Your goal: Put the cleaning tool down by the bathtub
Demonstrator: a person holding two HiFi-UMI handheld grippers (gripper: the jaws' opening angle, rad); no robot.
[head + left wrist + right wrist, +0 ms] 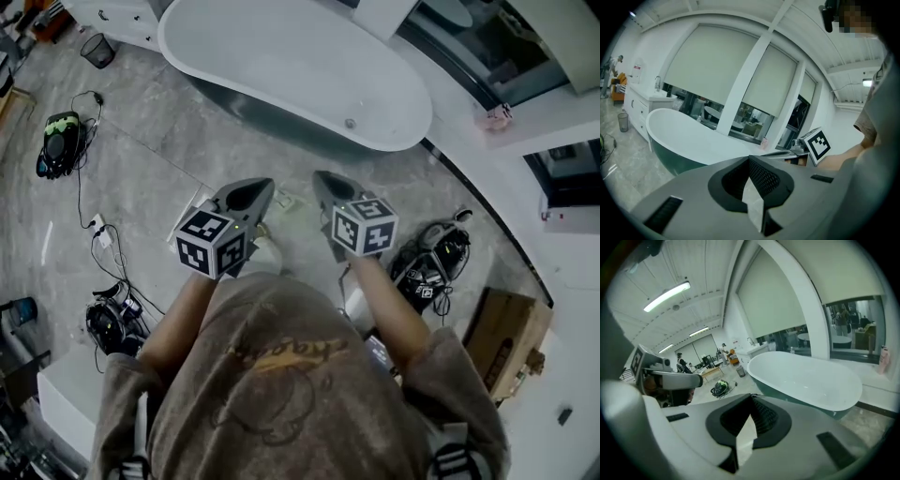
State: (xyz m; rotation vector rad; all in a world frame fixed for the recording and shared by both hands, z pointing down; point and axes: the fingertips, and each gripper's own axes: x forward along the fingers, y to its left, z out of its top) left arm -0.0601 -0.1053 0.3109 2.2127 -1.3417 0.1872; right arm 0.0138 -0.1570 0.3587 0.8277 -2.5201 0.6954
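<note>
The white oval bathtub with a dark green outside stands on the grey marble floor ahead of me. My left gripper and right gripper are held up side by side at chest height, both pointing toward the tub. Both are shut with nothing between the jaws. A small pale object lies on the floor just short of the tub, between the two grippers; I cannot tell what it is. The left gripper view shows the shut left gripper and the bathtub. The right gripper view shows the shut right gripper and the bathtub.
A black device with coiled cables lies on the floor at the right, beside a cardboard box. At the left are a green-black device, loose cables and a mesh waste bin. A pink bottle stands on the window ledge.
</note>
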